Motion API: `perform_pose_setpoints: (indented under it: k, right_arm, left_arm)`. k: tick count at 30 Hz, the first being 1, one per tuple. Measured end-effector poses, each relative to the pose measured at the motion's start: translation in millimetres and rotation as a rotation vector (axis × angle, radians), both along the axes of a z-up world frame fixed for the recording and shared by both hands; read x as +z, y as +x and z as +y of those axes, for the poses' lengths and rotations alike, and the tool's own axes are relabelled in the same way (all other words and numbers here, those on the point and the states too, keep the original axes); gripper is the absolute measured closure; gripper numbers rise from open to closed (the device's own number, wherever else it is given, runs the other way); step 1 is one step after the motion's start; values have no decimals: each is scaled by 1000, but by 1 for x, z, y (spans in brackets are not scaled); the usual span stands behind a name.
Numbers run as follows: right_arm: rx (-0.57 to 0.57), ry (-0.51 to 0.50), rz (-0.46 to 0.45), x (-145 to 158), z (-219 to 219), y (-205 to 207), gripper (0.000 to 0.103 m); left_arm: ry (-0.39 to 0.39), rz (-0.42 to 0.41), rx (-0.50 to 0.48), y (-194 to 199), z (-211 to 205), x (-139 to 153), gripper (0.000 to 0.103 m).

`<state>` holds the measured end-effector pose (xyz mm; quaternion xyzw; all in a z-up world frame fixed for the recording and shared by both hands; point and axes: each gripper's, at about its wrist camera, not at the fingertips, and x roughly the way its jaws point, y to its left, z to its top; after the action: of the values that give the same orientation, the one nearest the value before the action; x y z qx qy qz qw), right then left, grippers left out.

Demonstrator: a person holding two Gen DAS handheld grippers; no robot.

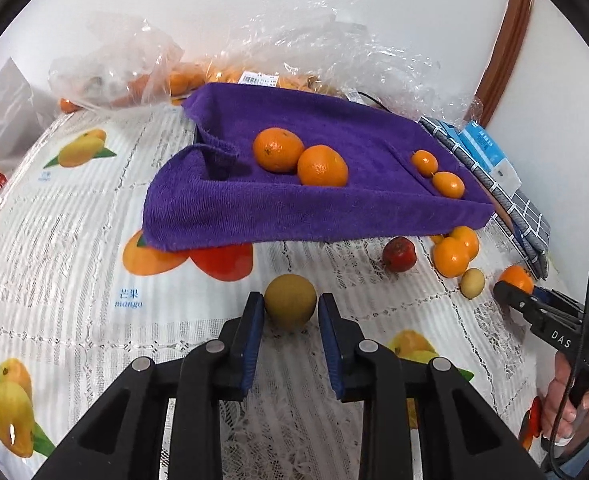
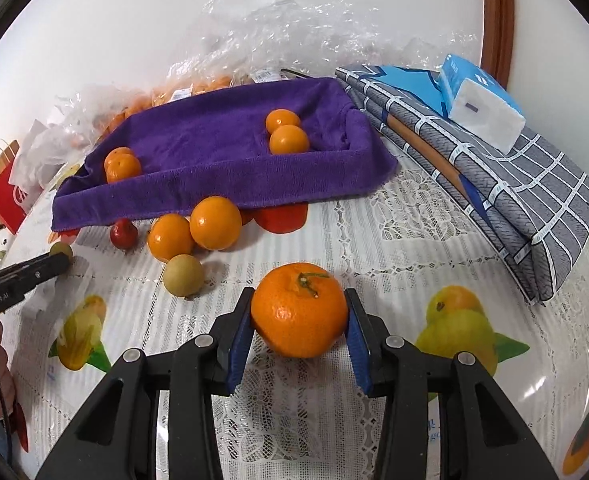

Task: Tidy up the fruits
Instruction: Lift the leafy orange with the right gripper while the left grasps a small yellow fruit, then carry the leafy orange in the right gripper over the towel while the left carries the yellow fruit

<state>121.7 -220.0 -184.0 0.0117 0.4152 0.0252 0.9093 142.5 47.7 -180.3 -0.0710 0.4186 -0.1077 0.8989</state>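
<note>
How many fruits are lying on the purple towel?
4: a big orange touching a second big orange mid-towel, and a small orange fruit touching a second small fruit near one end of the purple towel. Folds could hide more.

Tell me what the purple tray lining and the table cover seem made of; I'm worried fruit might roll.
Purple lining: apparently terry or microfibre towel, matte, with fuzzy looped pile. Table cover: probably clear glossy plastic over white lace and printed fruit, judging by glare streaks.

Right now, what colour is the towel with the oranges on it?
Purple. The towel shows best in the left wrist view, with oranges lying on it.
</note>
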Motion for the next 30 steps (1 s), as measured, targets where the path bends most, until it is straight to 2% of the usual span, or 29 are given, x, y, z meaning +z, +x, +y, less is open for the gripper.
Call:
perform_pose_setpoints:
  k: [3,5,11,14,19,30]
  right_arm:
    - [10,30,-46,5,-3,-6,61]
    - [5,58,-71,9,-9,-10,61]
    - [-36,122,-108,13,-24,-15,61]
    - [-39,118,-112,13,-22,-15,61]
    - [-46,106,-131,16,-21,-18,61]
    - [-125,166,-135,19,-35,-23,61]
  left_arm:
    - [-73,-22,1,-3,8,2,77]
    - [-82,-45,7,-7,9,5,77]
    - [-88,-77,15,-11,9,9,77]
    - [-89,-79,16,-11,9,9,77]
    - [-82,-142,-13,-19,3,16,77]
    - [-120,-146,-16,-17,5,17,77]
